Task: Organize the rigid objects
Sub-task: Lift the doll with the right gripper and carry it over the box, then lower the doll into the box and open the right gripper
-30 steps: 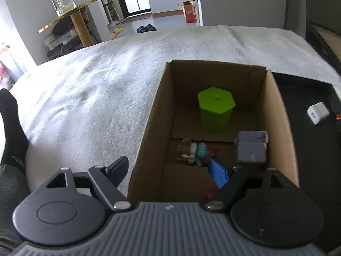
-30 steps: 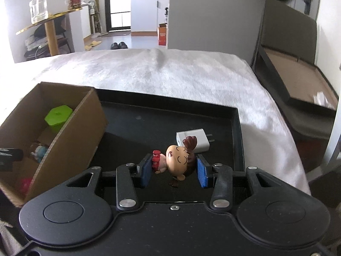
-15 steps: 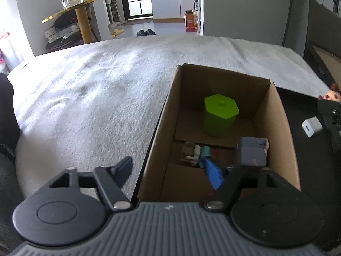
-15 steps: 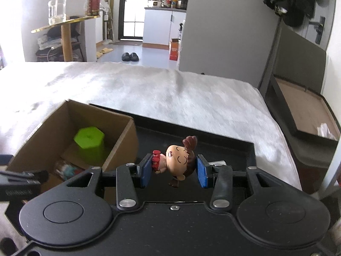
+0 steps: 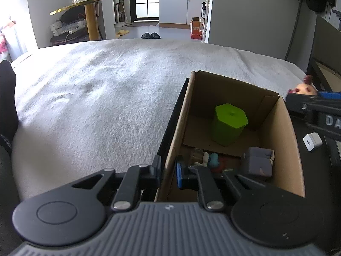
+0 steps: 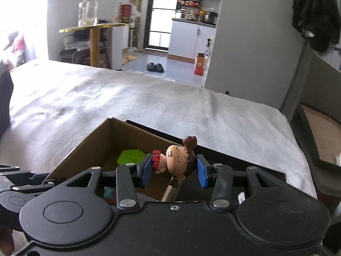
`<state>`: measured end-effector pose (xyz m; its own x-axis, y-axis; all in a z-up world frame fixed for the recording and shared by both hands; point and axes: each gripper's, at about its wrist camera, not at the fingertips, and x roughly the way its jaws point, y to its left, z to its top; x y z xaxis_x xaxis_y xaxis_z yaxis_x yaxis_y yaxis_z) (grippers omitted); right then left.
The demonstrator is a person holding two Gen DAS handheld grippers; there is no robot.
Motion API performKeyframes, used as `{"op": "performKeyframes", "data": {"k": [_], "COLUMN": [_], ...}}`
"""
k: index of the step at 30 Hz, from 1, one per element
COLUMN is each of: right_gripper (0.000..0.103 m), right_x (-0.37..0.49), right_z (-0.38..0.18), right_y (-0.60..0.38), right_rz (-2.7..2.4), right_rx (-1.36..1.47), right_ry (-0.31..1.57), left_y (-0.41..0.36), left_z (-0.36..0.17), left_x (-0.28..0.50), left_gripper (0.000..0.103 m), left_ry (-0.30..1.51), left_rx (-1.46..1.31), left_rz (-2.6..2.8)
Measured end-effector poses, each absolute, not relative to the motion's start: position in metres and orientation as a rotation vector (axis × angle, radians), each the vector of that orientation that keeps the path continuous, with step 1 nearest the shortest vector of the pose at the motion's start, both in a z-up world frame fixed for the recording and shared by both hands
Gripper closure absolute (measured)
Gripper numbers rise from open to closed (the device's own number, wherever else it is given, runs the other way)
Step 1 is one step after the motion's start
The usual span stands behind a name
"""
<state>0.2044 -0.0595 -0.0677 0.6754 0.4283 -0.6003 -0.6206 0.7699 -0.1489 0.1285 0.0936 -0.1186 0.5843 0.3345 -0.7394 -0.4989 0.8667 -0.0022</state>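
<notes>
Right gripper (image 6: 173,171) clamps the cartoon figurine (image 6: 178,163), head up, hovering over the cardboard box's (image 5: 285,149) right wall, opening just to its left. Left gripper (image 5: 167,173) has just closed, pinching the box's left wall. White charger (image 5: 312,141) sits outside on the black tray.

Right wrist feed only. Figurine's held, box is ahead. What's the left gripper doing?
Observer: The left gripper has just closed. Its fingers pinch the left wall of the cardboard box, one inside and one outside.
Operator: Is there room inside for the figurine?
Observer: A grey block sits in the near right corner. The floor between it and the green container looks bare.
Operator: Anything left outside?
Observer: A white charger lies on the black tray, right of the box.
</notes>
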Motion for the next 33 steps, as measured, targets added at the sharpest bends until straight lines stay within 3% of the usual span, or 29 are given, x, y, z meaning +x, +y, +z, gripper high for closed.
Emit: {"op": "performKeyframes", "data": {"k": [18,33], "right_gripper": [0.06,0.039], "right_x": [0.2,0.188], "right_z": [-0.09,-0.08], "right_y": [-0.028,-0.055], "right_rz": [0.608,0.549], "right_rx": [-0.534,-0.563], "right_ry": [0.586,0.567], "left_y": [0.1,0.097], "left_z": [-0.117,-0.114], "left_x": [0.127,0.127], "left_gripper": [0.089,0.089], "left_ry": [0.803,0.792], "left_rx": [-0.264,-0.253], "left_rz": [0.483,0.49]}}
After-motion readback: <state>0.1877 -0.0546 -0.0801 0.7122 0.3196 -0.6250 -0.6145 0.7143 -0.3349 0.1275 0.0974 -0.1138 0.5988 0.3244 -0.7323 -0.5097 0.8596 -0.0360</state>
